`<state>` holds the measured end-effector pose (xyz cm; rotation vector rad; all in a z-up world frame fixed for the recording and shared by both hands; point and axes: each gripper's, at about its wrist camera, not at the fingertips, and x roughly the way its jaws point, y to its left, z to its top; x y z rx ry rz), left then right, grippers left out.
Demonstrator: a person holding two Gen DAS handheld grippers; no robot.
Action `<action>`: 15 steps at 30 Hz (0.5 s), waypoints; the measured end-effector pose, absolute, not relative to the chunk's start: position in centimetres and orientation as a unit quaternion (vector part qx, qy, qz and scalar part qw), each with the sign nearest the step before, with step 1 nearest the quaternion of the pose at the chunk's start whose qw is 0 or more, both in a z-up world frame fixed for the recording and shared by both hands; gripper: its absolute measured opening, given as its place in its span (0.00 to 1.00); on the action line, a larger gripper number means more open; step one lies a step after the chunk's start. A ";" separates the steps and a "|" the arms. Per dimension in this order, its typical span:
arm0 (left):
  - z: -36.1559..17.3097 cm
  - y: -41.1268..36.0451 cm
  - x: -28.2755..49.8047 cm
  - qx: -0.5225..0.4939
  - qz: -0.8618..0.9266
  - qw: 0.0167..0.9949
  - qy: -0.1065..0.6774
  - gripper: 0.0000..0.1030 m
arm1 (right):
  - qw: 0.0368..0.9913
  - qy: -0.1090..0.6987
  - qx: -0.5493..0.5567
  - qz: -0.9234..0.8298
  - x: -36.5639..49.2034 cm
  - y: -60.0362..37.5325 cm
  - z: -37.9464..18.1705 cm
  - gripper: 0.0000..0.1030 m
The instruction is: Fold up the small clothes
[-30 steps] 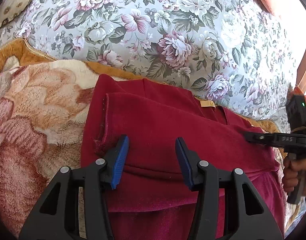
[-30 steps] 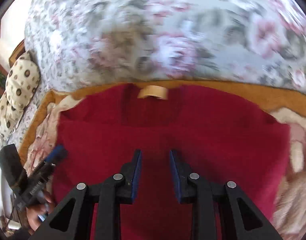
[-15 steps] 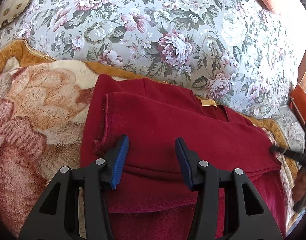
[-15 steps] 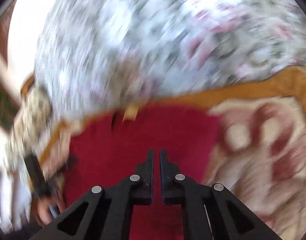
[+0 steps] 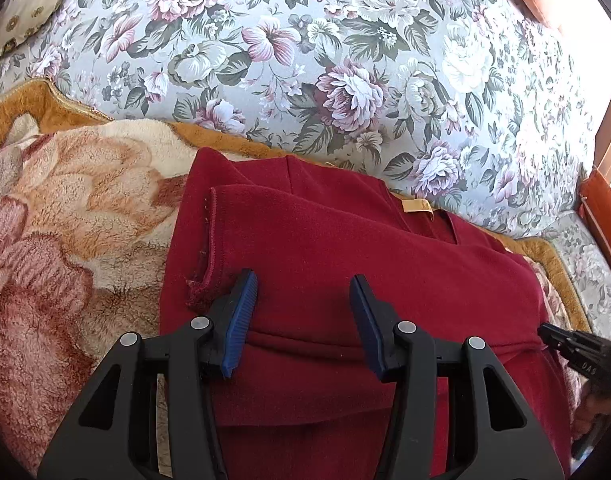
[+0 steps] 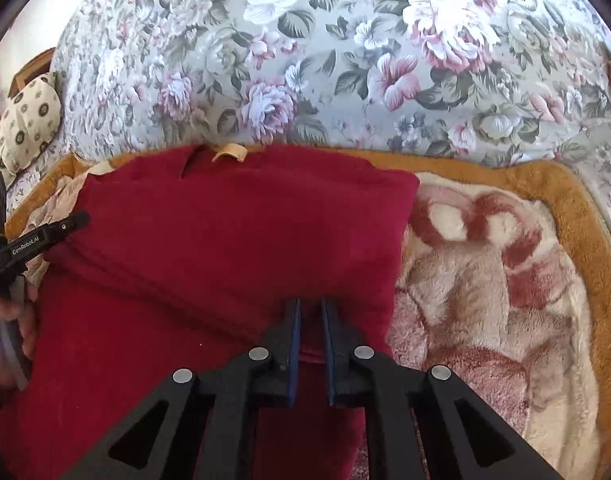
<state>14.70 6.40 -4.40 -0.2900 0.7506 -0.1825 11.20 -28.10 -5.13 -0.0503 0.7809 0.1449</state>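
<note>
— Holding anything with your left gripper (image 5: pixel 303 312)?

— No. Your left jaws stand wide apart over the folded red garment (image 5: pixel 385 280), pinching nothing.

— And your right gripper (image 6: pixel 310 320)?

— Its pads are nearly together, with a fold of red cloth between them near the garment's right edge; you have it pinched.

— Where does the garment lie?

— Flat on the fleece blanket (image 6: pixel 485 280), its tan label (image 6: pixel 230 152) by the floral sheet (image 5: pixel 345 60). A spotted pillow (image 6: pixel 29 120) sits far left.

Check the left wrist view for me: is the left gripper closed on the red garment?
No, the left gripper stands wide open above the red garment, with cloth showing between its blue pads.
</note>
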 end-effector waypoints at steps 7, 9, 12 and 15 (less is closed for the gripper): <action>-4.4 7.3 14.5 -0.174 -0.105 0.911 0.359 0.46 | 0.923 0.362 -0.097 0.092 10.2 -23.0 -6.7 0.13; -4.3 7.9 14.5 -0.196 -0.118 0.906 0.355 0.46 | 0.932 0.340 -0.083 0.099 9.6 -23.8 -6.9 0.13; -4.7 9.5 14.4 -0.255 -0.148 0.892 0.343 0.46 | 0.934 0.333 -0.061 0.109 9.8 -24.5 -7.2 0.13; -5.0 10.5 14.4 -0.293 -0.166 0.880 0.336 0.46 | 0.938 0.323 -0.070 0.102 9.2 -24.0 -7.3 0.13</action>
